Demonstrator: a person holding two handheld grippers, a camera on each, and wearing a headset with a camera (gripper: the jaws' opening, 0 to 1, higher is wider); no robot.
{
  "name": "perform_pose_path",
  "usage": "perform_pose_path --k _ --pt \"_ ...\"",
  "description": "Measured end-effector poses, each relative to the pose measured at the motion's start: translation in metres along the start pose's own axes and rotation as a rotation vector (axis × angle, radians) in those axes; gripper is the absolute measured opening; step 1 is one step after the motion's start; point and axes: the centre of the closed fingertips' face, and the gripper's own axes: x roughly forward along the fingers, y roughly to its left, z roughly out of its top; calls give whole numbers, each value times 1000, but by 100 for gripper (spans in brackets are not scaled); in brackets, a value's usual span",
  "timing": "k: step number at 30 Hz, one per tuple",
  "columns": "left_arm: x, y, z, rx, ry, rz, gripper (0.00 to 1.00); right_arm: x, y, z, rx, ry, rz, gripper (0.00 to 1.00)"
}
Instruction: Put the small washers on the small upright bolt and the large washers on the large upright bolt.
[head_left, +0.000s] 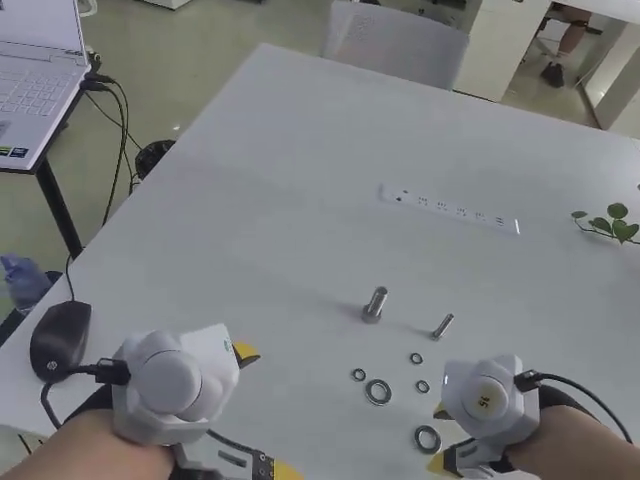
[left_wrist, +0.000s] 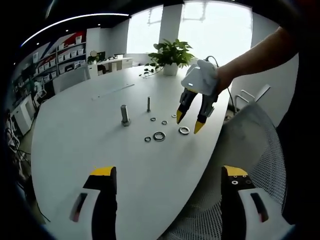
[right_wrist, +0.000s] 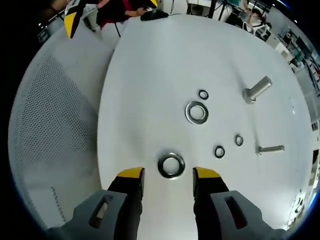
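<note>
On the white table (head_left: 300, 200) a large bolt (head_left: 375, 303) and a small bolt (head_left: 443, 325) stand upright. In front of them lie two large washers (head_left: 378, 391) (head_left: 428, 438) and three small washers (head_left: 358, 375). My right gripper (right_wrist: 169, 175) is open and points down, its yellow tips on either side of the near large washer (right_wrist: 171, 165) by the table's edge. The other large washer (right_wrist: 197, 112) lies farther in, toward the large bolt (right_wrist: 257, 90). Low at the left, off the table's edge, my left gripper (left_wrist: 167, 172) is held wide open with nothing between its jaws.
A white power strip (head_left: 450, 210) lies beyond the bolts, and a plant (head_left: 610, 225) sits at the right edge. A laptop (head_left: 35, 70) and a mouse (head_left: 60, 335) are on a side desk to the left. A mesh chair (left_wrist: 250, 150) is below the table edge.
</note>
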Motion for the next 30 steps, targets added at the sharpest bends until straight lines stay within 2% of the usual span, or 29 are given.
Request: perform_pose_path --k 2,7,12,18,22,26,30 --pt "-2 0 -1 3 3 -1 85 0 -1 -1 -6 7 -13 39" --pt "-9 1 -1 12 7 4 84 5 0 -2 -9 7 -7 39" --pt "-15 3 -3 14 9 10 83 6 3 1 1 14 20 36" --pt "-13 -4 -10 12 30 -11 82 5 1 1 5 16 18 32" --pt "-11 -7 -10 14 33 -30 82 5 -1 1 7 21 17 30" --pt "-15 -3 -4 28 24 -33 82 6 -1 2 2 41 17 29" --pt "-23 10 -1 36 18 -16 81 7 -3 3 14 77 6 25"
